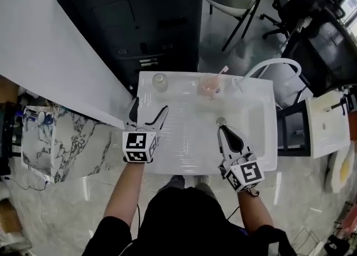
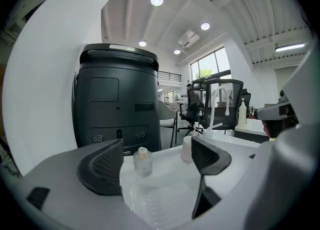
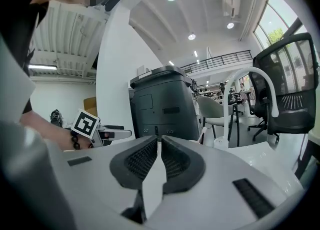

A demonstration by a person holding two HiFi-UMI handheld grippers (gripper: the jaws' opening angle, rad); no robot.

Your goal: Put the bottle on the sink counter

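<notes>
Clear bottle [image 1: 160, 82] stands on white counter [image 1: 184, 143]; any label unreadable.

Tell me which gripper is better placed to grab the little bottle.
Left, probably. The left gripper is open and the bottle stands ahead of it, framed between its jaws in the left gripper view. The right gripper is shut and sits farther over, nearer the cup.

Clear bottle [image 1: 160, 81]; white sink counter [image 1: 184, 138]; black bin [image 1: 139, 20]; grey-veined marble floor [image 1: 83, 149].
</notes>
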